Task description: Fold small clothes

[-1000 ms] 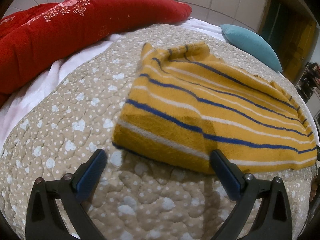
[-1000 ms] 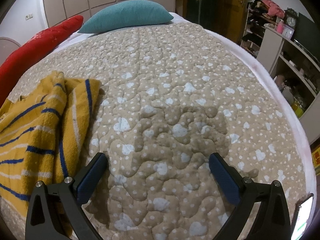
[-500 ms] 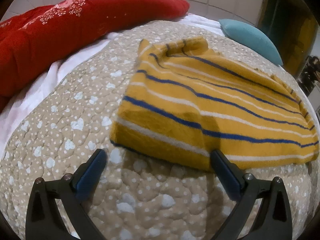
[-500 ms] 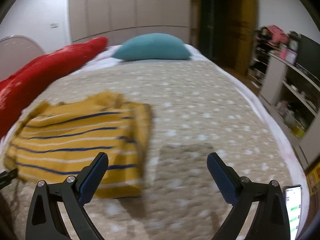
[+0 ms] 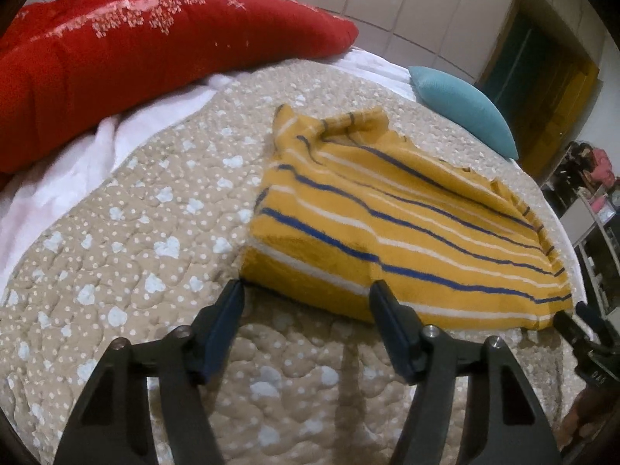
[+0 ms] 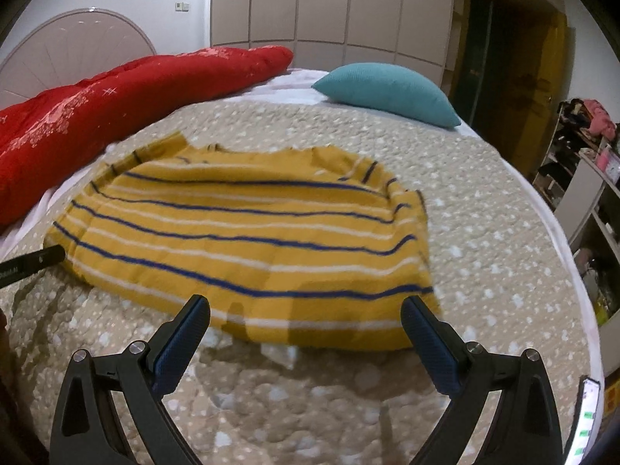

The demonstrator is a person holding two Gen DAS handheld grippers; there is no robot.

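Note:
A yellow garment with blue and white stripes (image 5: 391, 232) lies partly folded on the beige quilted bed (image 5: 135, 255); it also shows in the right wrist view (image 6: 248, 232). My left gripper (image 5: 306, 294) is open and empty, its fingertips at the garment's near left hem. My right gripper (image 6: 306, 312) is open and empty, just above the near right hem. The right gripper's tip shows at the right edge of the left wrist view (image 5: 581, 325). The left gripper's tip shows at the left edge of the right wrist view (image 6: 35, 263).
A long red pillow (image 6: 128, 100) lies along the far left of the bed on a white sheet (image 5: 77, 170). A teal cushion (image 6: 387, 91) sits at the far end. Shelves with clutter (image 6: 581, 178) stand right of the bed. Bare quilt (image 6: 484, 232) lies right of the garment.
The right gripper swung left from bare quilt to face the garment's near hem. The left gripper moved closer to the hem and its jaws narrowed a little.

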